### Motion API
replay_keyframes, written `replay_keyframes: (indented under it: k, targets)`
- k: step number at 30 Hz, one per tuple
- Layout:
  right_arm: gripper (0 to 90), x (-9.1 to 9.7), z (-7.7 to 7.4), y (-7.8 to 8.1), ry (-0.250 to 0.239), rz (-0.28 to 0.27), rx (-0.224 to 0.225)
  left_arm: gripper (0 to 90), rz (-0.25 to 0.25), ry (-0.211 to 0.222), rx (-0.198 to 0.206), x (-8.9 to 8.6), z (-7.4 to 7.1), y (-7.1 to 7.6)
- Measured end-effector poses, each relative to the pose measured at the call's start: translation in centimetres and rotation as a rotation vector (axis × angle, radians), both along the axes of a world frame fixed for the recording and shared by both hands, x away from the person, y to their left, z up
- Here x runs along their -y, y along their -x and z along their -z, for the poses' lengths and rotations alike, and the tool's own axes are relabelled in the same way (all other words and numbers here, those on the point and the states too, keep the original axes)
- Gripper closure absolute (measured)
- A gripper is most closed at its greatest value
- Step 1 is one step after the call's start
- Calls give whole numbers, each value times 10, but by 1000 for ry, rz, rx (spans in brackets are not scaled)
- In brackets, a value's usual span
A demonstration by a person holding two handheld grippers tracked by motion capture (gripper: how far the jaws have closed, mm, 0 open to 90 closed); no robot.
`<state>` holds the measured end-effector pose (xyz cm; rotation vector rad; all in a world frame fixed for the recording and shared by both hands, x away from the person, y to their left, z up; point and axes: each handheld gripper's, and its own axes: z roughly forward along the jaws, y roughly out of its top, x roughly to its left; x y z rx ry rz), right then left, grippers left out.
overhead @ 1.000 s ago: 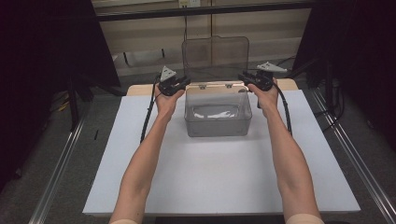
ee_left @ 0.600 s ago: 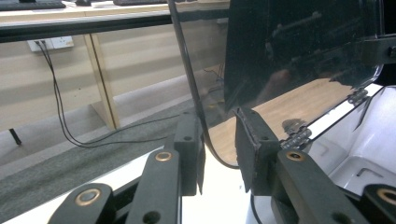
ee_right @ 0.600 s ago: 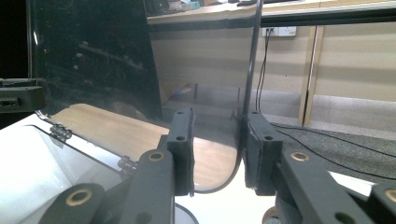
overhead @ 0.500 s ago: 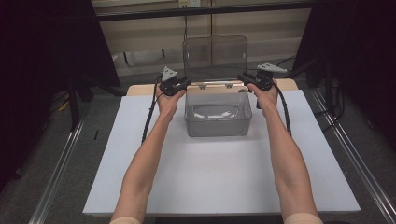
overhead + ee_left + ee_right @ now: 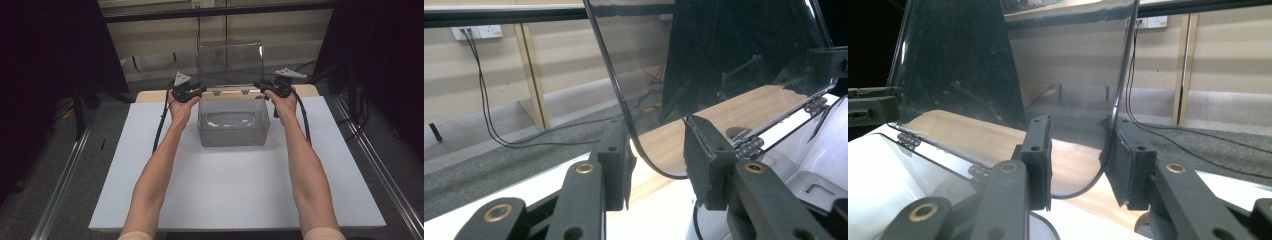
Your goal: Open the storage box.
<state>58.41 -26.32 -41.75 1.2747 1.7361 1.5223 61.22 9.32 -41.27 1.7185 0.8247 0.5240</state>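
At the far end of the white board (image 5: 235, 200) stood a clear plastic box (image 5: 232, 125), its hinged lid (image 5: 230, 62) raised upright at the box's back edge. The left gripper (image 5: 196, 91) was held at the box's rear left corner and the right gripper (image 5: 261, 86) at its rear right corner. The lid was judged to be already swung open; what appeared left was letting go and drawing the hands clear. The jaws of both grippers had just been opening. In the left gripper view the lid's lower corner edge (image 5: 644, 150) was seen between the parted pads, close by one pad but no longer pinched; in the right gripper view the other edge (image 5: 1113, 125) lay against one pad, the opposite pad standing off. The hinges (image 5: 749, 145) were shown close up there, while something pale inside the box was made out from the high view alone.
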Motion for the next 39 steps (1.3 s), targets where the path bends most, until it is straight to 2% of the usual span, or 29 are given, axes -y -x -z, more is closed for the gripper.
replay_keyframes:
  k: [3, 8, 9, 19, 23, 28, 32, 33, 35, 36, 37, 38, 39]
  targets:
    - [634, 2, 2, -1, -15, -5, -21, 621, 5, 5, -8, -1, 1, -1]
    - [618, 2, 4, -1, -30, -6, -54, 592, -4, 30, -48, -1, 2, -2]
    - [617, 2, 4, -2, -31, -2, -59, 590, -8, 46, -63, -1, 3, -2]
    - [620, 2, 5, -1, -45, 5, -71, 587, -13, 36, -79, -1, 2, -3]
    - [619, 2, 5, -1, -48, 12, -76, 566, -31, 46, -89, 2, 2, -2]
    - [605, 3, 5, -1, -50, 3, -89, 542, -23, 58, -96, 1, 4, -4]
    - [579, 3, 6, -1, -54, 5, -100, 514, -23, 39, -85, 0, 3, -3]
    - [560, 4, 7, -2, -43, 25, -100, 514, -13, 25, -89, 0, 2, -3]
    - [558, 3, 7, -1, -35, 27, -95, 516, -7, 34, -100, 0, 4, -3]
    - [612, 2, 6, -1, -27, 34, -87, 541, 5, 54, -116, 1, 6, -4]
    - [704, 1, 6, -1, -48, 7, -83, 535, 1, 70, -112, 3, 7, -3]
    - [665, -3, 5, -1, -24, 8, -72, 545, -10, 42, -96, 4, 7, -3]
    - [629, -4, 4, -1, 10, 31, -79, 527, -7, 52, -109, 4, 8, -3]
